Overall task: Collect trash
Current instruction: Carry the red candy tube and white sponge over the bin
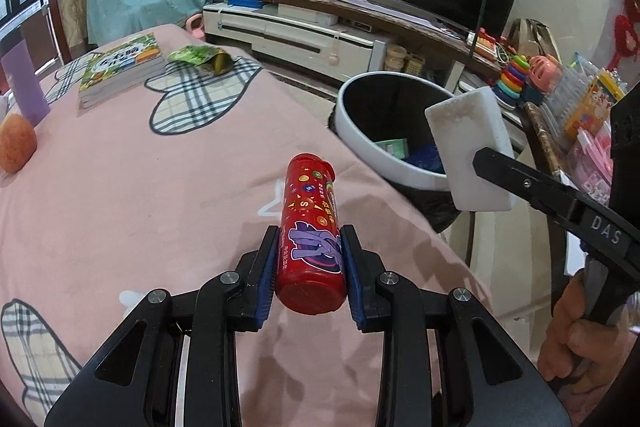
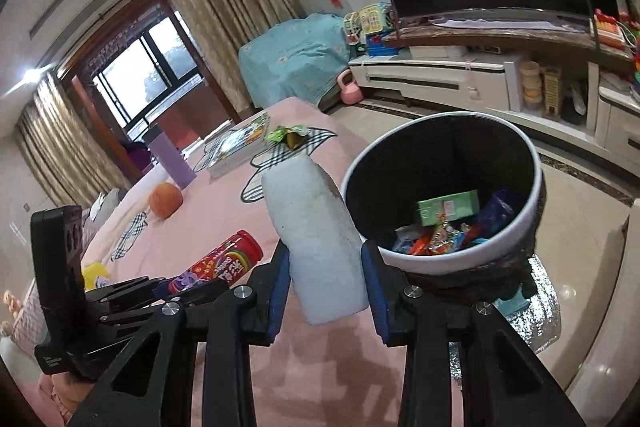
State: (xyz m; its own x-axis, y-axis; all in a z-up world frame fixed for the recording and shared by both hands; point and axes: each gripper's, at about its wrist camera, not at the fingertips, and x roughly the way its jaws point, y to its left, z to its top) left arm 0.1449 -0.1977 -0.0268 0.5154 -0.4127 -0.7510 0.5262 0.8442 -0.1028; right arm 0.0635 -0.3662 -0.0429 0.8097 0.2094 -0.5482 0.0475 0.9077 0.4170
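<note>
Two items in transit above the pink tabletop (image 1: 120, 187): left fingers (image 1: 308, 267) clamp red candy tube (image 1: 310, 223), right fingers (image 2: 326, 279) clamp white foam block (image 2: 316, 239); next, I judge, release both over bin (image 2: 536, 183).

bin (image 1: 360, 131) beside table (image 1: 160, 187) | book (image 1: 120, 67), wrapper (image 1: 200, 57) on table

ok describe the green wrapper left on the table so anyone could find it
On the pink-covered table, look at the far end, beside the stack of books. The crumpled green wrapper lies on a plaid heart patch, and is the only shiny, foil-lined thing there.
</note>
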